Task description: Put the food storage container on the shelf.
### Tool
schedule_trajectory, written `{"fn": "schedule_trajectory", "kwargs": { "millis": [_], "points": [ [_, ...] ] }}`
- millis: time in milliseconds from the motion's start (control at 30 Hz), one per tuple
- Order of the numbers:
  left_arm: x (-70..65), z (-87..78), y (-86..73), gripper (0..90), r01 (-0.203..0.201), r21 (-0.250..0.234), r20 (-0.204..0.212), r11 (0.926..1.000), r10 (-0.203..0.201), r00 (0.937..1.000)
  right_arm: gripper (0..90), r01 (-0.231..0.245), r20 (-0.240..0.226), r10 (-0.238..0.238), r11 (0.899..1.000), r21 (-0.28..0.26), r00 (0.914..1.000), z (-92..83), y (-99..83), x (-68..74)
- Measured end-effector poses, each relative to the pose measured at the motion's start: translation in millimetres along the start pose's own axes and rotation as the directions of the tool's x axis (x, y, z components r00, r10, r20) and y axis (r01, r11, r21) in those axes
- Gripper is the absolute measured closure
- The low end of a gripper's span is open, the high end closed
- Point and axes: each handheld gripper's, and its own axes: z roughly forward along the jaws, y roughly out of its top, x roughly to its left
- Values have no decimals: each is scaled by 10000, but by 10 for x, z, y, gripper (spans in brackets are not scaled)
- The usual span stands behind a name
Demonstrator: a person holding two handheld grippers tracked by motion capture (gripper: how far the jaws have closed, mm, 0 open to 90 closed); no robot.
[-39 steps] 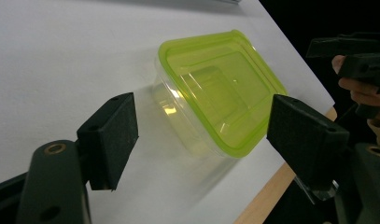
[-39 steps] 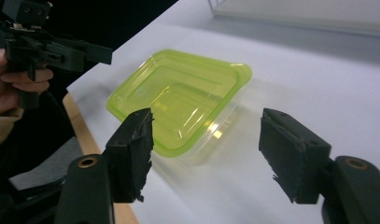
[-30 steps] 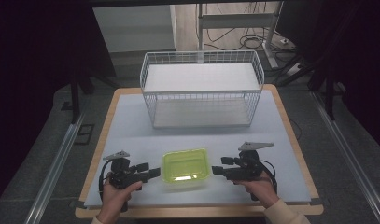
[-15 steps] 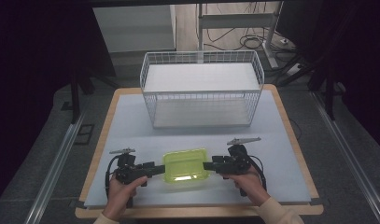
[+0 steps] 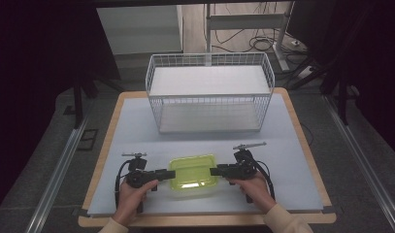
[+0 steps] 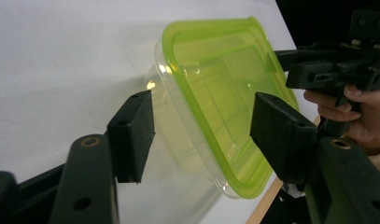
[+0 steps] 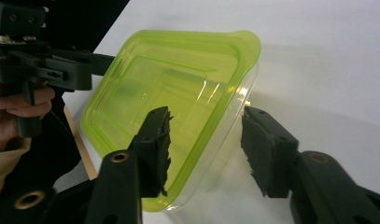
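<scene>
A clear plastic container with a lime-green lid (image 5: 192, 174) lies flat on the white mat near the table's front edge. My left gripper (image 5: 167, 173) reaches in from the left, and its jaws straddle the container's left end (image 6: 211, 116). My right gripper (image 5: 215, 171) straddles the right end (image 7: 178, 102) the same way. Both pairs of jaws have just been closing with the container's rim between them. One pad (image 6: 134, 133) stands beside the clear wall and the other over the lid, with gaps still showing. The right gripper's pads (image 7: 267, 149) also stand off the wall.
A white wire basket (image 5: 209, 92) with two shelves stands at the back of the mat (image 5: 292, 145). The table's wooden edge runs just in front of the hands. Metal rails and cables lie on the floor around the table.
Both grippers have moved inward from either side of the container until their jaws straddle its two ends. The jaw gaps have narrowed. The container has not moved.
</scene>
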Motion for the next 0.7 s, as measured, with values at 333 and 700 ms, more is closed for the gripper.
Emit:
{"fn": "schedule_trajectory", "kwargs": {
  "millis": [333, 700],
  "points": [
    [26, 8, -39, 592, 81, 233, 423, 9997, -91, 9991, 662, -169, -195, 173, 9997, 202, 9997, 3, -11, -32],
    [-39, -23, -67, 769, 30, -129, 326, 9999, -26, 9995, 758, -515, -366, 515, 9987, 1, 9980, -32, -33, -8]
  ]
}}
